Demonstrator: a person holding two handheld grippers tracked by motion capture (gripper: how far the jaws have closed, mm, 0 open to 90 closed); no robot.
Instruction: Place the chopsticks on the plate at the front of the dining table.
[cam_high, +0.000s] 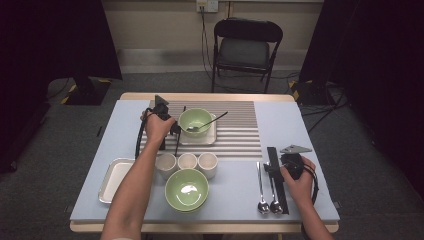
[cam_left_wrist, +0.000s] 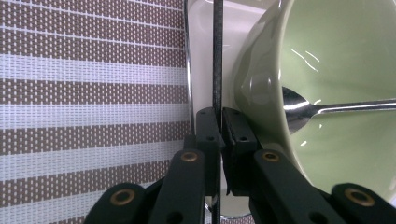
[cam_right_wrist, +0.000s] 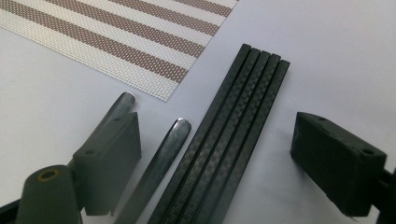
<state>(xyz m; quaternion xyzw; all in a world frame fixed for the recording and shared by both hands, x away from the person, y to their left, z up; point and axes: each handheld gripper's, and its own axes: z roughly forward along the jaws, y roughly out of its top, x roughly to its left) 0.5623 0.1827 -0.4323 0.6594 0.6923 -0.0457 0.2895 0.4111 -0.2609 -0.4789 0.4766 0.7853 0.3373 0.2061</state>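
My left gripper (cam_left_wrist: 220, 126) is shut on a thin black chopstick (cam_left_wrist: 217, 70), which stands upright beside a white square plate (cam_left_wrist: 205, 51). On that plate sits a green bowl (cam_left_wrist: 341, 70) with a metal spoon (cam_left_wrist: 299, 109) resting in it. In the high view the left gripper (cam_high: 174, 129) holds the chopstick (cam_high: 177, 145) at the bowl's (cam_high: 195, 120) left side, over the striped placemat (cam_high: 235, 132). My right gripper (cam_right_wrist: 224, 154) is open, low over the table, with a bundle of black chopsticks (cam_right_wrist: 233, 112) between its jaws. Two spoon handles (cam_right_wrist: 161, 163) lie to the left of the bundle.
Three pale cups (cam_high: 187, 161) stand in a row near the table's middle, with a second green bowl (cam_high: 187, 189) in front of them. A white tray (cam_high: 114, 177) lies at the front left. Two spoons (cam_high: 262, 192) lie beside the chopstick bundle (cam_high: 277, 185). A folding chair (cam_high: 245, 47) stands behind the table.
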